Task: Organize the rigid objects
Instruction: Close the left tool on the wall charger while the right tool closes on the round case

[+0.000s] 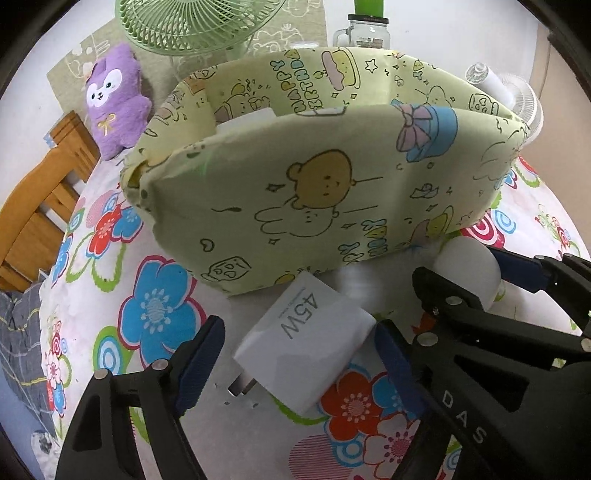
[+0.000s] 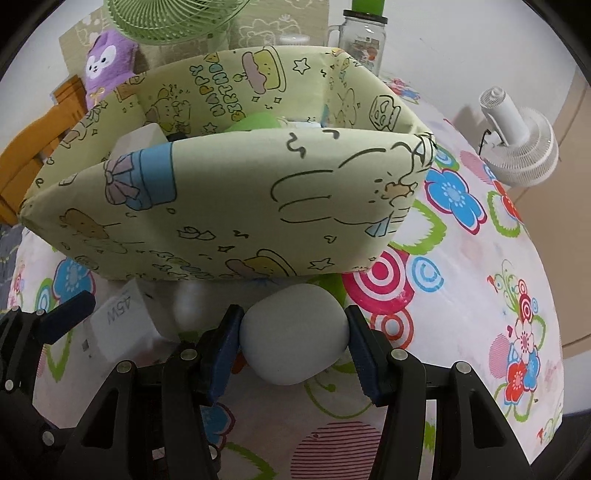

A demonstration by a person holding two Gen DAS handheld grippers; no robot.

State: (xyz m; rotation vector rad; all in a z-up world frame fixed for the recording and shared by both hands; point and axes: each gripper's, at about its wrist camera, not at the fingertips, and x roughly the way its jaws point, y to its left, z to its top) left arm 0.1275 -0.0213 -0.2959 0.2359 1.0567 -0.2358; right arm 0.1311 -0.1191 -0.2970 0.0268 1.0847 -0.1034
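Observation:
A white 45W charger block (image 1: 306, 343) lies on the flowered tablecloth in front of a pale green cartoon-print fabric basket (image 1: 314, 184). My left gripper (image 1: 299, 354) is open, its blue-padded jaws either side of the charger without pressing it. My right gripper (image 2: 293, 332) is shut on a white rounded egg-shaped object (image 2: 295, 332) just below the basket (image 2: 236, 206). That object (image 1: 467, 266) and the right gripper also show at the right of the left wrist view. The charger (image 2: 122, 325) shows at the left of the right wrist view. The basket holds a white item and a green item (image 2: 255, 122).
A purple plush toy (image 1: 110, 99), a green fan (image 1: 192, 26) and a glass jar (image 1: 365, 31) stand behind the basket. A small white fan (image 2: 517, 144) sits at the right. A wooden chair (image 1: 40, 195) is at the left table edge.

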